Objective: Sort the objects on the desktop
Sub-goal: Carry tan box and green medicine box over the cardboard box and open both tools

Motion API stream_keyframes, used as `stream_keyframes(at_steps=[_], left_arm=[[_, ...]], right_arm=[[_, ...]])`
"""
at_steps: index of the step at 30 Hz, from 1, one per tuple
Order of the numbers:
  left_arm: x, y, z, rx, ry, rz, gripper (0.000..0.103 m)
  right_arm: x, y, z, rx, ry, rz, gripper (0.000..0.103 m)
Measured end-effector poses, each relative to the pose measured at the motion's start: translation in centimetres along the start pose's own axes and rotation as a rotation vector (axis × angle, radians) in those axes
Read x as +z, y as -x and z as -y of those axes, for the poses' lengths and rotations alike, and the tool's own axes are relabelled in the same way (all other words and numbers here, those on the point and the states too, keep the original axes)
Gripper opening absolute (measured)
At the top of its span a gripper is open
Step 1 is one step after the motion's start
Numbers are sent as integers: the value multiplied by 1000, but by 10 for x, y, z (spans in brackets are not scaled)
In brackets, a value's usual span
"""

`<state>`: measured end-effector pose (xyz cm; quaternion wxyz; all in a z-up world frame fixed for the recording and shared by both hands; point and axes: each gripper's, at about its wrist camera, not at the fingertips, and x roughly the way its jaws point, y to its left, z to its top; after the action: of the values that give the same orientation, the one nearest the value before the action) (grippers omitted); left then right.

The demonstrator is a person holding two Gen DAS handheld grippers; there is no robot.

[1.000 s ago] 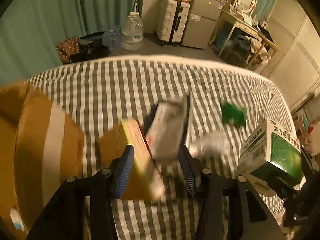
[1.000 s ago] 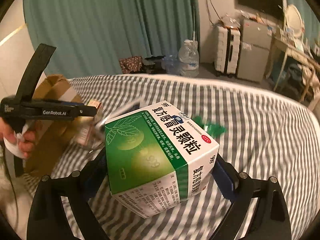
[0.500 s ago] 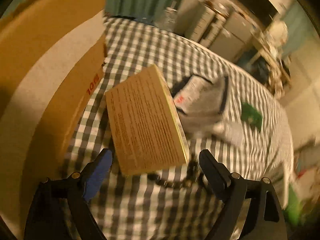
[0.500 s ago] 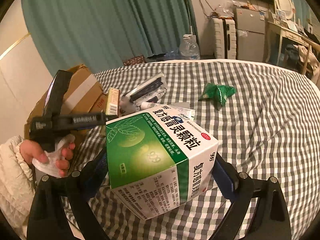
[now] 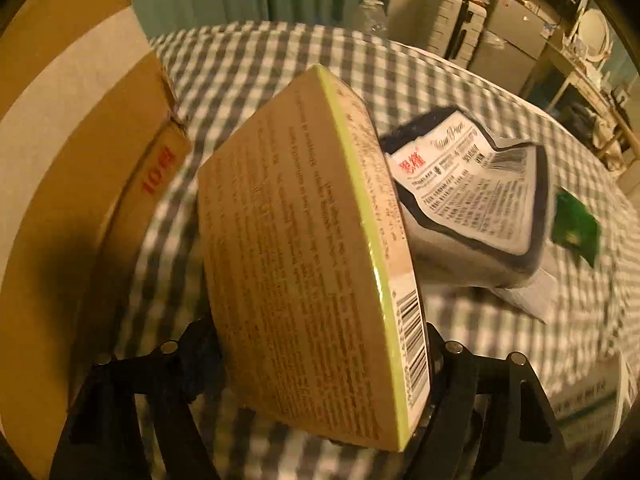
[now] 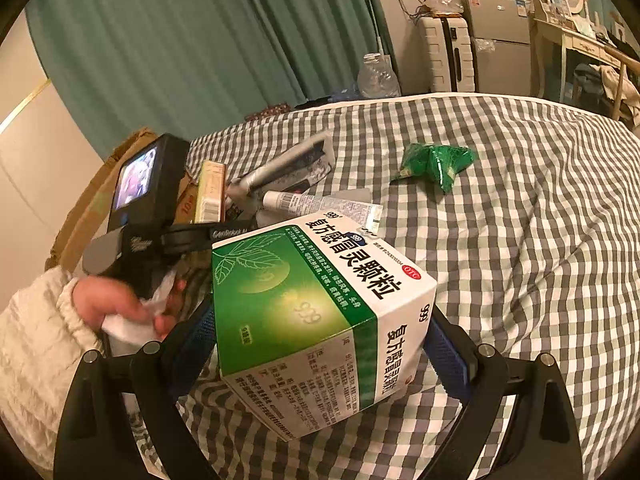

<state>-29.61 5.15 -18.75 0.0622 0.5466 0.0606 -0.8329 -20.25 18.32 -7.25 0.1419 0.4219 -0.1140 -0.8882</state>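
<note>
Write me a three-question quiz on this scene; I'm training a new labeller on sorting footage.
1. True or false: the right hand-held gripper is clamped on the green-and-white medicine box.
2. Which lies alone on the checked bedspread, beyond the medicine box? A) a crumpled green packet B) a red mug C) scissors
3. In the left wrist view, what stands just left of the tan box?

Key: 1 true. 2 A. 3 the cardboard carton.
</note>
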Motion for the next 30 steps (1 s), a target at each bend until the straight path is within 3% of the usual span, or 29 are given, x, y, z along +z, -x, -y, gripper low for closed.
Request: stream_keyframes(at_steps=[11, 15, 19, 24, 30], left_arm=[[-84, 98, -45, -152, -61, 124, 72], [-101, 104, -56, -188, -83, 140, 72], [-122, 116, -70, -207, -113, 170, 72], [-122, 155, -80, -230, -113, 238, 72], [-82, 205, -115, -290, -92, 319, 73]], right_arm=[[-16, 52, -35, -73, 46, 87, 94], [-31, 64, -52, -127, 64, 68, 94], [-39, 90, -68, -138, 71, 107, 94], [-33, 108, -82, -145, 82, 131, 94], [7, 123, -116, -15, 79, 173, 94]])
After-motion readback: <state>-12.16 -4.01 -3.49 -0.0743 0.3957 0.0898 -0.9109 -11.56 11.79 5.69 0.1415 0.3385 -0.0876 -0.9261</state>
